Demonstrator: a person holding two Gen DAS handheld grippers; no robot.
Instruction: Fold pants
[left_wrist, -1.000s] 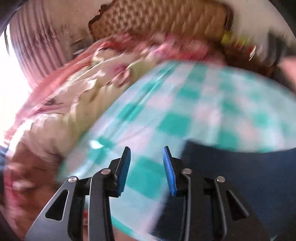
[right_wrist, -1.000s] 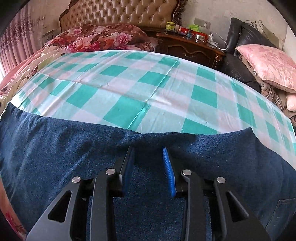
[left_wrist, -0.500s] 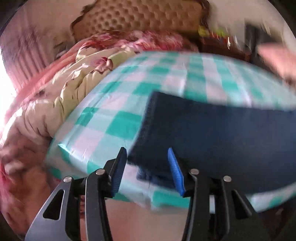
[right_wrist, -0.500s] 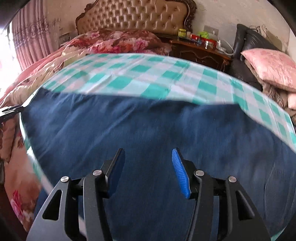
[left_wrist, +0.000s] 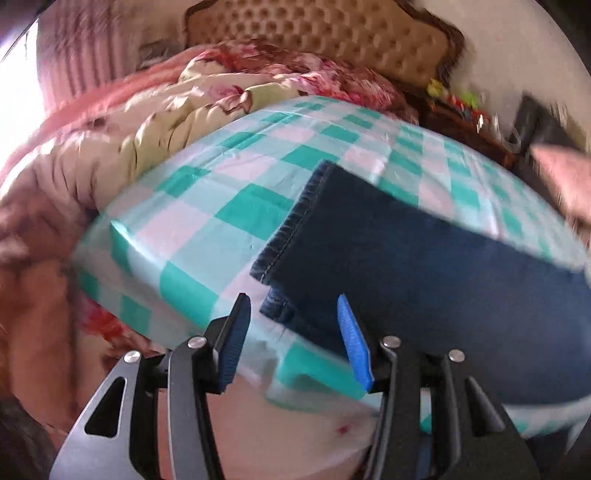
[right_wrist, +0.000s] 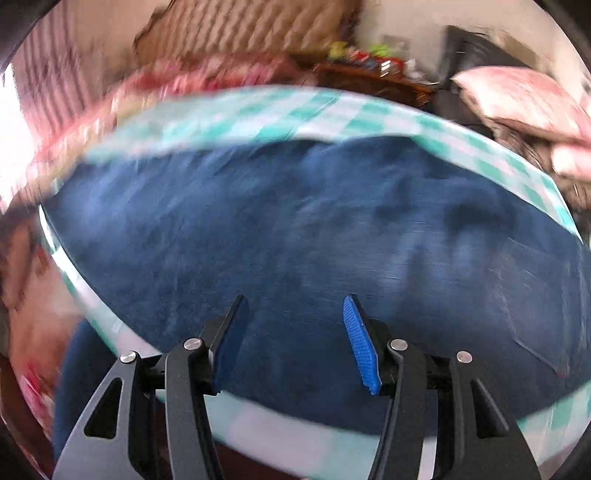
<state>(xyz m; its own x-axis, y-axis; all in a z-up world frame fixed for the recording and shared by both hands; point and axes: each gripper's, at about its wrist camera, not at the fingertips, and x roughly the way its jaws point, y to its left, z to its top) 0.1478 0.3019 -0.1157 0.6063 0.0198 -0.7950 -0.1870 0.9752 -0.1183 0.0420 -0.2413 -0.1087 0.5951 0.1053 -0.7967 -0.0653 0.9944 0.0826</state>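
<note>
Dark blue jeans (left_wrist: 424, 266) lie flat on a green-and-white checked sheet (left_wrist: 221, 206), the two legs stacked one on the other. In the left wrist view their stitched hem end (left_wrist: 291, 229) points left. My left gripper (left_wrist: 291, 332) hovers open just over the near hem corner, with nothing pressed between its blue pads (left_wrist: 352, 339). In the blurred right wrist view the jeans (right_wrist: 295, 240) fill the frame, with a back pocket (right_wrist: 535, 295) at the right. My right gripper (right_wrist: 295, 332) stands open above the cloth near the front edge, holding nothing.
A floral quilt (left_wrist: 166, 122) is heaped at the left by a pink curtain (left_wrist: 74, 66). A tufted headboard (left_wrist: 332, 37) stands behind. At the back right stand a dark wooden nightstand (right_wrist: 369, 77) with small items and a pink pillow (right_wrist: 517, 99). The sheet's front edge (left_wrist: 314, 373) drops off just below my grippers.
Both grippers have opened wider. The left one has shifted so the jeans' hem end now lies before it. The right one has swept sideways and back over the jeans.
</note>
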